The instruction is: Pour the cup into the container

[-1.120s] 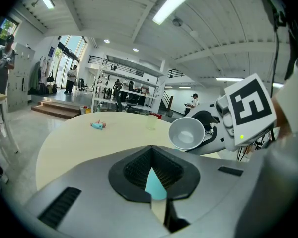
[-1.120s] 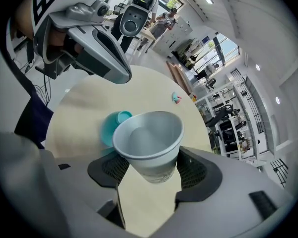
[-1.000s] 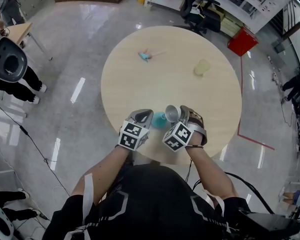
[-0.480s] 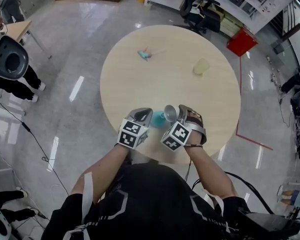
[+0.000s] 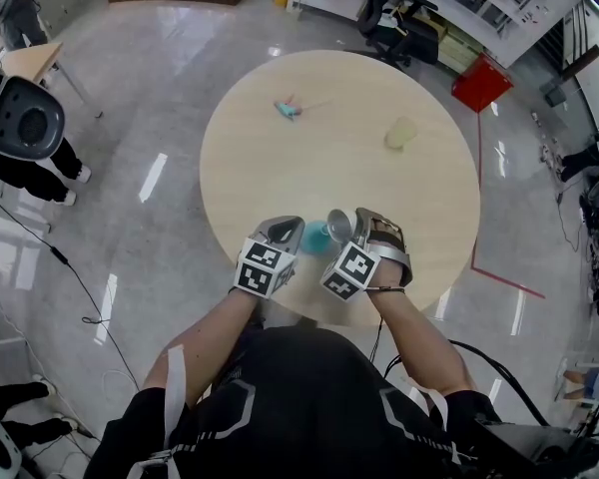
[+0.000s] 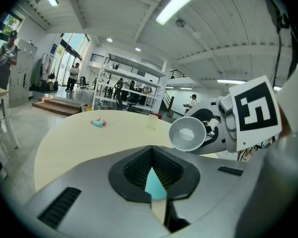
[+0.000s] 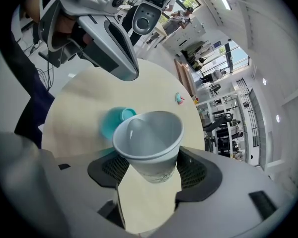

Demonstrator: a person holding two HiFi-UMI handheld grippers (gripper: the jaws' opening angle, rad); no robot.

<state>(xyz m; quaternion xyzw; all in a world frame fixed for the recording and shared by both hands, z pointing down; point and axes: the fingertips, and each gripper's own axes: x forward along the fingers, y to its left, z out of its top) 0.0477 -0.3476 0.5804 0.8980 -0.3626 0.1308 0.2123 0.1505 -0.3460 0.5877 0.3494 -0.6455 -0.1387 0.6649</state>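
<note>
My right gripper (image 5: pixel 351 232) is shut on a grey paper cup (image 5: pixel 338 224), which fills the span between its jaws in the right gripper view (image 7: pixel 149 138). The cup is tipped over to the left, its mouth toward the teal container (image 5: pixel 316 236) on the round table (image 5: pixel 359 168). I see nothing streaming out of it. My left gripper (image 5: pixel 292 232) sits at the container's left side, jaws close together with a sliver of teal (image 6: pixel 155 185) pinched in the narrow gap. From there the cup's mouth (image 6: pixel 187 133) faces me.
A small teal object (image 5: pixel 288 110) lies at the table's far left and a pale yellow-green cup (image 5: pixel 401 133) at its far right. Both grippers work close to the table's near edge. A red bin (image 5: pixel 483 84), chairs and people stand round the table.
The cup has tipped a little further left toward the teal container. Neither hand has shifted its place.
</note>
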